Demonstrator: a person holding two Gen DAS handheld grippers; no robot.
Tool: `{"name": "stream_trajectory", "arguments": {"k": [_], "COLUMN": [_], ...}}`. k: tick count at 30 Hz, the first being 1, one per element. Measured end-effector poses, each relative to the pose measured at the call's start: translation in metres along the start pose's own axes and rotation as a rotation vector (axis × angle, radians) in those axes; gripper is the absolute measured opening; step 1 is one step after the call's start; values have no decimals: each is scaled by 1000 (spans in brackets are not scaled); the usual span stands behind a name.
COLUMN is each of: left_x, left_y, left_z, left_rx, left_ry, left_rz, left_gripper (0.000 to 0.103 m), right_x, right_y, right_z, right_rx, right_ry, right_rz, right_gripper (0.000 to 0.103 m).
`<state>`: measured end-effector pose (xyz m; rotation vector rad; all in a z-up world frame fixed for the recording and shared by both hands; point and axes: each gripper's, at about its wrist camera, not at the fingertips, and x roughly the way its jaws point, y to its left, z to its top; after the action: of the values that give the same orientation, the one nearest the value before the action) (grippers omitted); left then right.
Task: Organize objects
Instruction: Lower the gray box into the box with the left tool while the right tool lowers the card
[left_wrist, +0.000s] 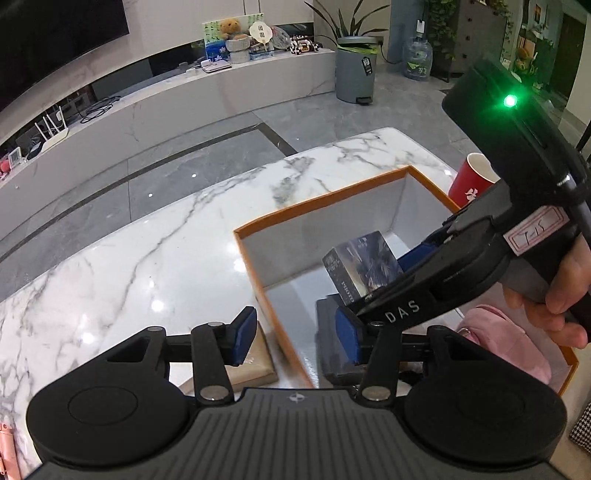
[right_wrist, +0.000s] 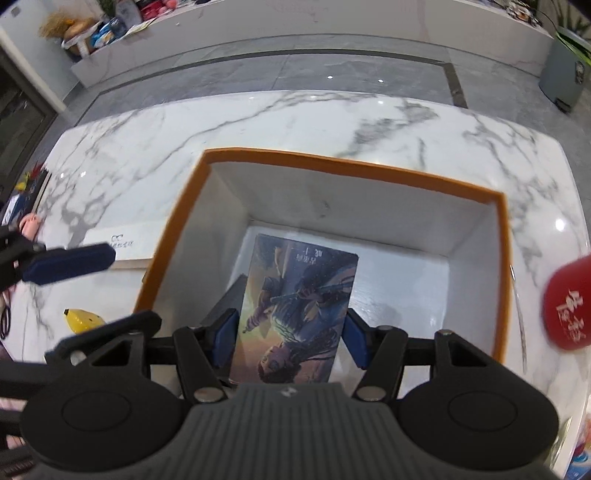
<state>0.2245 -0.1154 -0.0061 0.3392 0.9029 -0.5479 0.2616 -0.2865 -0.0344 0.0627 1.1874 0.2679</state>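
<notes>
An orange-rimmed box (right_wrist: 351, 162) with white inner walls stands open on the marble table (right_wrist: 258, 118). My right gripper (right_wrist: 291, 341) is shut on an illustrated card box (right_wrist: 295, 306) and holds it inside the orange box, above the floor. A dark grey flat item (right_wrist: 225, 299) lies under it on the box floor. In the left wrist view the right gripper (left_wrist: 373, 280) tilts the card box (left_wrist: 362, 266) over the orange box (left_wrist: 325, 195). My left gripper (left_wrist: 295, 332) is open astride the box's near-left wall with nothing gripped. One of its blue fingers (right_wrist: 70, 262) shows left of the box.
A red paper cup (left_wrist: 469, 181) stands just right of the orange box. A beige flat box (left_wrist: 255, 358) lies against the box's left wall, and a white flat box (right_wrist: 122, 251) beside it. A yellow toy (right_wrist: 83, 319) sits near the left, something pink (left_wrist: 506, 343) at the right.
</notes>
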Motion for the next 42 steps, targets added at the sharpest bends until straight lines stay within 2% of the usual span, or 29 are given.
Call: {"name": "stream_trajectory", "arguments": {"k": [7, 11, 15, 19, 27, 34, 42], "left_x": [8, 9, 9, 13, 17, 22, 24], "left_y": [20, 30, 34, 34, 33, 24, 23], "left_z": [-5, -5, -6, -8, -9, -12, -15], "left_rx": [-45, -87, -99, -103, -119, -112, -107], "left_ry": [17, 21, 27, 38, 57, 84, 97], "left_rz": [5, -16, -34, -45, -66, -74, -75], "left_gripper": [55, 54, 54, 54, 53, 40, 37], "right_x": [20, 34, 28, 20, 40, 48, 46], "right_y": [10, 13, 13, -4, -20, -23, -34], "right_z": [3, 1, 0, 2, -10, -15, -17], "right_rx": [14, 36, 14, 65, 82, 118, 201], "right_ry": [33, 65, 60, 36, 87, 112, 121], "right_rz": [59, 92, 74, 15, -71, -52, 17], "right_gripper": [62, 61, 61, 61, 60, 60, 62]}}
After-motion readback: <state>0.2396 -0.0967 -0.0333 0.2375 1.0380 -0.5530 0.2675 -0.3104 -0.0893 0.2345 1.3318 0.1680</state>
